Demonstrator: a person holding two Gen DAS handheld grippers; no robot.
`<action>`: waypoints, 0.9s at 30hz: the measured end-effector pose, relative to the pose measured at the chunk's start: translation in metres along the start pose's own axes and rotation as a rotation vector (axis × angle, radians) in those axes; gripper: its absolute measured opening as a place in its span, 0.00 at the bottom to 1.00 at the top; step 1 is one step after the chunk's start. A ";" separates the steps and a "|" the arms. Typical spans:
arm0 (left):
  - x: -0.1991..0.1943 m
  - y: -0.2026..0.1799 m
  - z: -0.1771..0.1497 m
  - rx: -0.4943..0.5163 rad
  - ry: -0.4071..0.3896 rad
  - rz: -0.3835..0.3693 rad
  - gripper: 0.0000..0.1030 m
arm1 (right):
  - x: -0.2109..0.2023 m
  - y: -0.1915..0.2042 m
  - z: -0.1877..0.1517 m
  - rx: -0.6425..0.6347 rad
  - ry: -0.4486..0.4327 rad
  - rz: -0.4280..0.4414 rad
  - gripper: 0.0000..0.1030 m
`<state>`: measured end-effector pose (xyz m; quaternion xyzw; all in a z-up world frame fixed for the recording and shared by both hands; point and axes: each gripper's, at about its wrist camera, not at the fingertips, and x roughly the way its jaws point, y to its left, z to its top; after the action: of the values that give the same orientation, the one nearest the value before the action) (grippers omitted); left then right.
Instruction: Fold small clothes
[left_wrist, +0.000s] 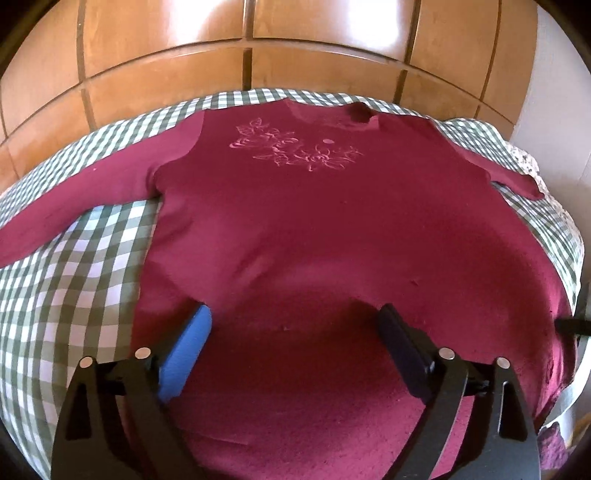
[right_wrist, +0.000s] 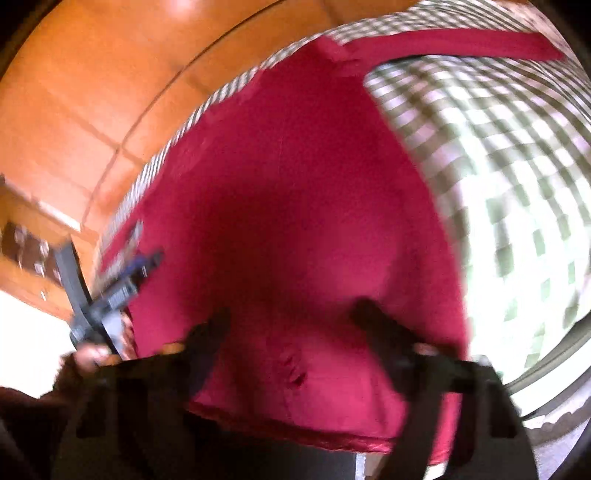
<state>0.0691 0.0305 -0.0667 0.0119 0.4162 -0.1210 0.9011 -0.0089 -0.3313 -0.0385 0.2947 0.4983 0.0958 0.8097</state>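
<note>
A maroon long-sleeved top (left_wrist: 295, 221) with a pink flower print lies flat, face up, on a green-and-white checked cloth (left_wrist: 74, 288), sleeves spread out to both sides. My left gripper (left_wrist: 295, 314) is open and empty, hovering over the top's lower part. In the blurred right wrist view the same top (right_wrist: 288, 206) fills the middle. My right gripper (right_wrist: 295, 314) is open and empty above the hem (right_wrist: 295, 439). The left gripper (right_wrist: 110, 291) shows at that view's left edge.
A wooden panelled wardrobe (left_wrist: 258, 48) stands behind the checked surface. A white wall (left_wrist: 554, 74) is at the right. The checked cloth (right_wrist: 498, 166) extends to the right of the top in the right wrist view.
</note>
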 end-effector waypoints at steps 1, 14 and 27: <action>0.001 -0.001 0.000 0.000 -0.002 0.002 0.90 | -0.005 -0.007 0.008 0.028 -0.029 -0.008 0.48; 0.004 -0.005 0.001 0.009 0.020 0.020 0.92 | -0.047 -0.185 0.185 0.511 -0.396 -0.283 0.37; 0.010 -0.004 0.004 0.016 0.049 0.025 0.95 | -0.031 -0.252 0.259 0.635 -0.408 -0.433 0.06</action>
<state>0.0774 0.0239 -0.0707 0.0273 0.4371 -0.1128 0.8919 0.1653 -0.6480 -0.0745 0.4305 0.3833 -0.2945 0.7623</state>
